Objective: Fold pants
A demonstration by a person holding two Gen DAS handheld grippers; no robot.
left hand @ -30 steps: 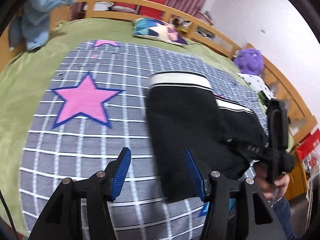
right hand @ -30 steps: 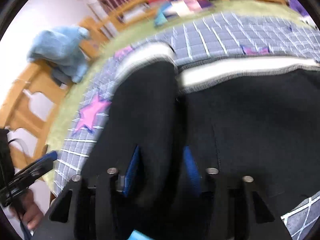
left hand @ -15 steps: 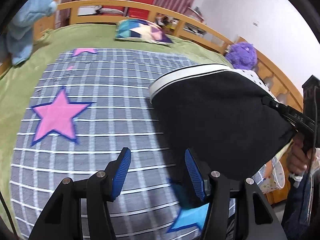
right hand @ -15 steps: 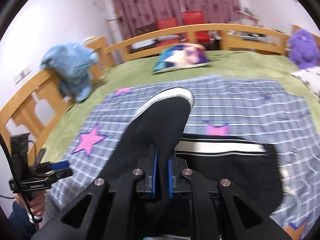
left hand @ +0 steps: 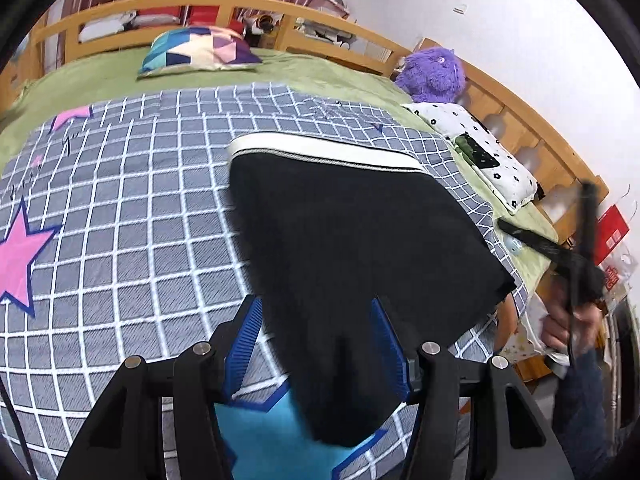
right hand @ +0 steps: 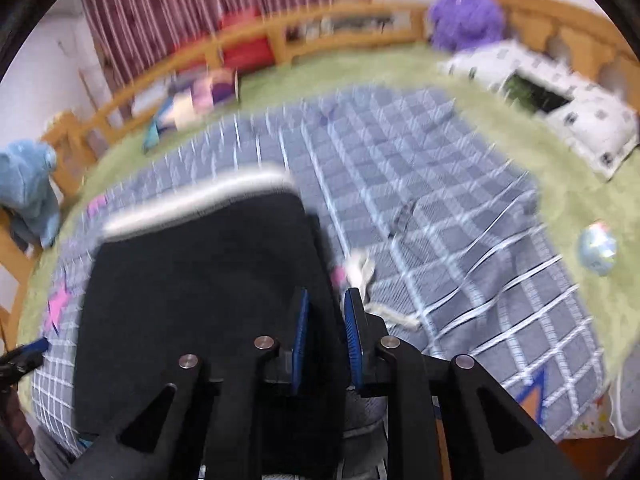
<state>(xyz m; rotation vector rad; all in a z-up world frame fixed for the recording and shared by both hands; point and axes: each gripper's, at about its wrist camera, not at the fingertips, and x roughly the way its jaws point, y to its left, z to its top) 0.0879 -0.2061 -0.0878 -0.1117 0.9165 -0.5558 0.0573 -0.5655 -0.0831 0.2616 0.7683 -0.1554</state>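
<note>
Black pants (left hand: 344,248) with a white waistband lie folded on the grey checked blanket (left hand: 140,216); the waistband points to the far side. My left gripper (left hand: 316,348) is open, its blue fingers either side of the near corner of the pants, just above it. In the right wrist view, the pants (right hand: 200,288) fill the left half. My right gripper (right hand: 326,336) hovers at their right edge, jaws slightly apart with black cloth between them; the view is blurred and the grip is unclear. The right gripper also shows in the left wrist view (left hand: 576,264), off the bed's right side.
A white drawstring (right hand: 360,276) lies beside the pants. A patterned pillow (left hand: 200,50), a purple plush toy (left hand: 434,70) and a spotted white pillow (left hand: 472,148) lie on the green bedspread. A wooden rail (left hand: 224,4) rings the bed. A blue garment (right hand: 24,188) hangs at left.
My right gripper brought the held leg down onto the pants, loosened and drew back toward the bed's right edge. My left gripper moved right, over the near corner of the pants.
</note>
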